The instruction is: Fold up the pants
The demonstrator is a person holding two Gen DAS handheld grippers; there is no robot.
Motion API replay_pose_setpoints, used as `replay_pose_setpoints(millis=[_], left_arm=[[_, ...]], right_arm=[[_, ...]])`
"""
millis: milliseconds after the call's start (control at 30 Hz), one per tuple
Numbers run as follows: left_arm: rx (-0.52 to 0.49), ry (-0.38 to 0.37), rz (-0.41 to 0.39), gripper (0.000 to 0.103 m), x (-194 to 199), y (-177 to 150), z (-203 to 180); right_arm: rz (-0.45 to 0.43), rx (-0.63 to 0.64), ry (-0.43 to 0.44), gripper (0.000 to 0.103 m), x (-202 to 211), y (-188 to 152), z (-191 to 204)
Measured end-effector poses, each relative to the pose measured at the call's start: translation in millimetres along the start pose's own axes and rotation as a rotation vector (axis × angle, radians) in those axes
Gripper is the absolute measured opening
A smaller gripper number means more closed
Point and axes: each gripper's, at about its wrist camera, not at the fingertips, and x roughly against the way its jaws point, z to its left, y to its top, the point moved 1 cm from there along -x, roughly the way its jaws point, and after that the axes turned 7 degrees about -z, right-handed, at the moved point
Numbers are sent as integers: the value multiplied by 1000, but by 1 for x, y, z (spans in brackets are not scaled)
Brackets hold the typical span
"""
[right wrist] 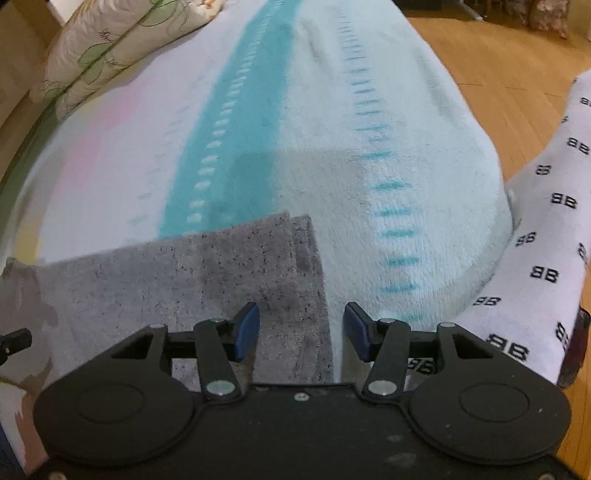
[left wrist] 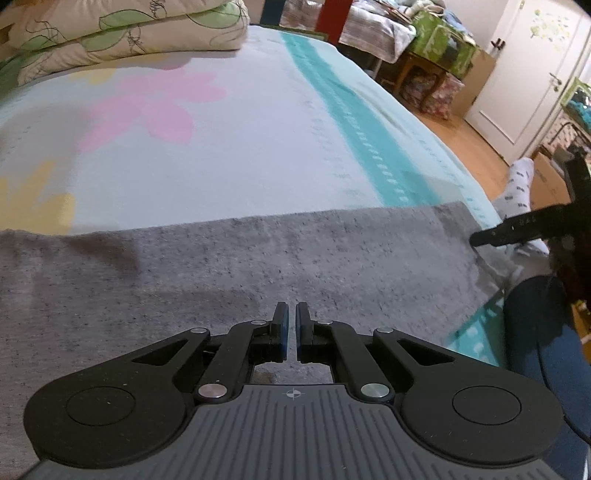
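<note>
At the bottom centre of the left wrist view, my left claw is hovering over the grey pants with its blue pads nearly pressed together, only a thin slit between them and no cloth showing in that slit. I judge I am keeping it low over the middle of the fabric to steady or smooth the layer. At the bottom centre of the right wrist view, my right claw is standing spread wide, straddling the pants' right edge, which is running up between the pads; I judge it is lining up to take that edge for the next fold.

The pants are lying flat as a wide grey band across the lower half of both views, on the pale blue blanket with its teal stripe and pink flower. The corner in the right view is showing a doubled hem, so one fold seems done already.

Further out, a folded floral quilt is sitting at the upper left. At the right edge, my white sock is showing a repeated "BB" print; no other writing is readable.
</note>
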Motion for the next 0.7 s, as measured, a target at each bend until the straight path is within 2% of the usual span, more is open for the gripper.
replay_pose_setpoints(millis=[67,167,200,233,267,300,433,567,700], left_arm=[[0,-3,9,4,-4,-1,-3],[1,-3,15,4,-7,-4,-2],[1,-3,17,4,-9,-4,-2],[3,-3,20,4,-10,-4,-3],[5,-5,23,4,-11,-4,-2],[6,-7,27,4,-13,-5,-1],[0,-11,22,4,-21,2,2],[14,-1,6,4,-41,19,7],[31,30,24,4,-69,35,11]], right_arm=[[27,-3,50,60,-4,1,1],[59,-4,92,60,-12,2,3],[75,-33,129,59,-13,3,2],[85,-57,159,49,-15,2,2],[99,-79,179,20,-17,0,3],[106,-82,173,13,-18,-2,6],[43,-21,131,12,-5,-5,26],[-25,7,146,12,16,-2,48],[-76,18,171,12,37,3,66]])
